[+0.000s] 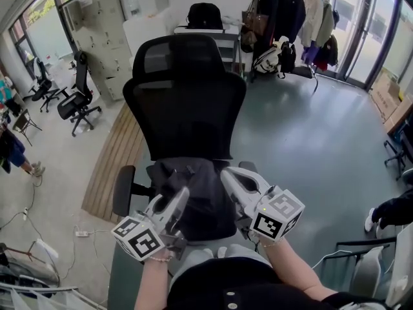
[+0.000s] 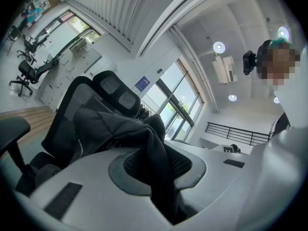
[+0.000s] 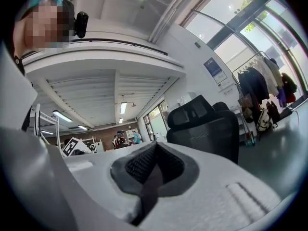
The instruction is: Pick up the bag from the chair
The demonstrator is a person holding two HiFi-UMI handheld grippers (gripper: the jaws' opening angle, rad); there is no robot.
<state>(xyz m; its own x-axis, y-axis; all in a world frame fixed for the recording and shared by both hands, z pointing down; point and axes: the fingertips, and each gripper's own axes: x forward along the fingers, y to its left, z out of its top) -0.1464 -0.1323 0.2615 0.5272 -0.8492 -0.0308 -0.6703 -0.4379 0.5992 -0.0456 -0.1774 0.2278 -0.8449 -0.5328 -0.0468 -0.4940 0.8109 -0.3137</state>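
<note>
Both grippers are clamped on the bag [image 1: 192, 202]. The left gripper [image 1: 178, 197] bites a thick fold of its black cloth, and the right gripper [image 1: 228, 175] pinches only a thin dark strip of it. The bag is soft, matte black and slumped, creased along the top, with no firm shape. It is over the chair [image 1: 184, 102], just in front of the backrest [image 1: 193, 137] and between the two grippers. Whether it rests on the chair or hangs just clear, I cannot tell. Its long axis runs from the backrest toward the person, with the far end against the backrest's base.

Only the head view gives the bag's whole outline, with an armrest [image 1: 122, 189] at its left. The left gripper view shows the fold bunched between the pads and spilling over them, with the chair behind. The right gripper view shows none of the bag's body, only the strip running down between closed pads and the chair beyond.
</note>
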